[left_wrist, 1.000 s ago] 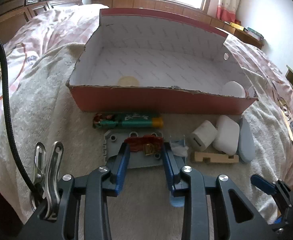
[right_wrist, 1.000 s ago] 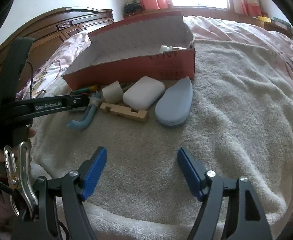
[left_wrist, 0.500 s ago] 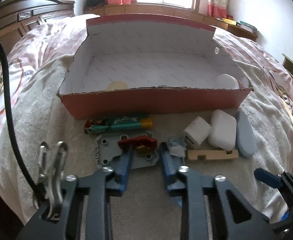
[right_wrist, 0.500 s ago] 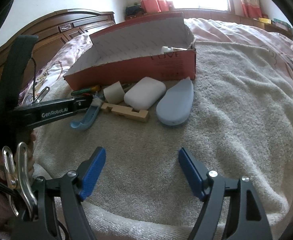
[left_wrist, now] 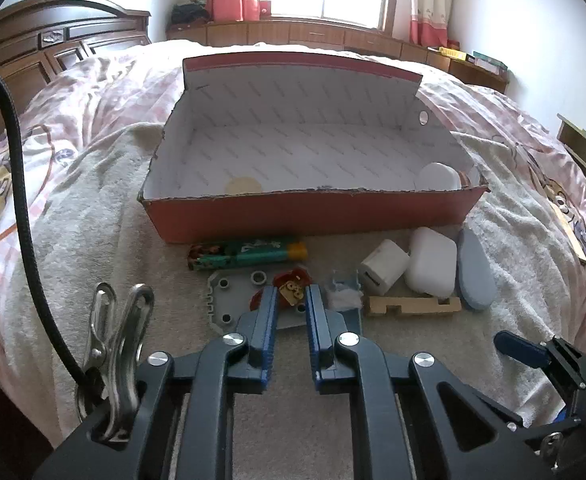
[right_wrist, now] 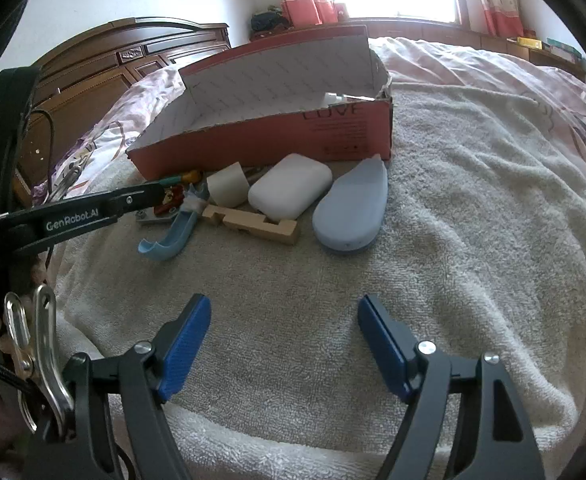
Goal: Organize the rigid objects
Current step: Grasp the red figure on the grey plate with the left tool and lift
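Note:
A small red and gold trinket [left_wrist: 291, 289] lies on a grey plastic plate [left_wrist: 229, 296] in front of the open red cardboard box [left_wrist: 313, 216]. My left gripper [left_wrist: 291, 294] is shut on the trinket, its blue pads pressing both sides. In the right wrist view its black finger [right_wrist: 93, 212] reaches in from the left to that spot. My right gripper [right_wrist: 284, 306] hangs open over bare towel, nothing between its pads, well short of the objects.
In front of the box lie a green tube [left_wrist: 249, 254], white cube [left_wrist: 383, 272], white case [left_wrist: 431, 266], blue-grey oval case [left_wrist: 475, 276], wooden stand [left_wrist: 413, 306] and light blue curved piece [right_wrist: 173, 236]. Inside are another white case [left_wrist: 437, 176] and a yellow disc [left_wrist: 243, 185].
The left jaws have closed from either side of the red and gold trinket until they grip it. The right gripper has stayed where it was, still open.

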`<state>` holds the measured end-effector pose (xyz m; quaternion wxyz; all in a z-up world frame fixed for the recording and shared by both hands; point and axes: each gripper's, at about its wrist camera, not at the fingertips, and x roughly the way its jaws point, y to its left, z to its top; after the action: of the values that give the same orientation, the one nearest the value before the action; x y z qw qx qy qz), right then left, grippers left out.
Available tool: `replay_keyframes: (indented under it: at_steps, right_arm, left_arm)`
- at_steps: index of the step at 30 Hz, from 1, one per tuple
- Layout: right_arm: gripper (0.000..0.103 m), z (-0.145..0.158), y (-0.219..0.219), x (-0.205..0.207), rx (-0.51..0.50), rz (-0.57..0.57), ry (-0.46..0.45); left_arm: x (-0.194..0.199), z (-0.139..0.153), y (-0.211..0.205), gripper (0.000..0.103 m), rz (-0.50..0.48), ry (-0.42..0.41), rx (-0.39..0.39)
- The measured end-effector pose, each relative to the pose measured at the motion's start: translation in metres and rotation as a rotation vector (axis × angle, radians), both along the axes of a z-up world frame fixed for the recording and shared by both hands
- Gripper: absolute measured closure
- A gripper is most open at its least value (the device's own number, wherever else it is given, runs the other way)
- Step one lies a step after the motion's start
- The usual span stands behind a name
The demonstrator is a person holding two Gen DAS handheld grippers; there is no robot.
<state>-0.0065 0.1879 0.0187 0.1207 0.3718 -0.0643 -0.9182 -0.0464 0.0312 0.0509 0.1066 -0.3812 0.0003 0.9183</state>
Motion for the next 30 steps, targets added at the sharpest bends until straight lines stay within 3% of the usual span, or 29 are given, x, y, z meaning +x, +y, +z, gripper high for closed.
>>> replay_keyframes:
  at_steps: [2, 4, 6, 14, 20, 22, 30]
  right_arm:
    - [0.023, 0.0, 0.0, 0.0, -0.001, 0.0, 0.0]
    - [0.023, 0.0, 0.0, 0.0, -0.002, 0.0, 0.0]
    - [0.023, 0.0, 0.0, 0.0, -0.001, 0.0, 0.001]
    - [0.022, 0.0, 0.0, -0.001, 0.0, 0.002, 0.004]
    - [0.021, 0.0, -0.001, -0.001, 0.005, 0.005, 0.007]
    - [0.021, 0.0, -0.001, -0.001, 0.005, 0.004, 0.007]
    - [0.021, 0.0, -0.001, -0.001, 0.002, 0.004, 0.008]
  left_arm:
    - [0.0, -0.001, 0.001, 0.086, 0.003, -0.001, 0.005]
    - [-0.003, -0.003, 0.002, 0.072, 0.002, -0.014, 0.003]
    - [-0.006, -0.004, 0.002, 0.07, 0.013, -0.019, -0.001]
    - [-0.016, -0.012, 0.001, 0.069, 0.036, -0.024, 0.014]
    - [-0.013, -0.013, 0.008, 0.069, 0.022, 0.003, -0.026]
    - [-0.013, -0.013, 0.008, 0.084, 0.005, -0.002, -0.024]
    - [0.001, -0.003, 0.004, 0.084, -0.012, 0.03, -0.01]
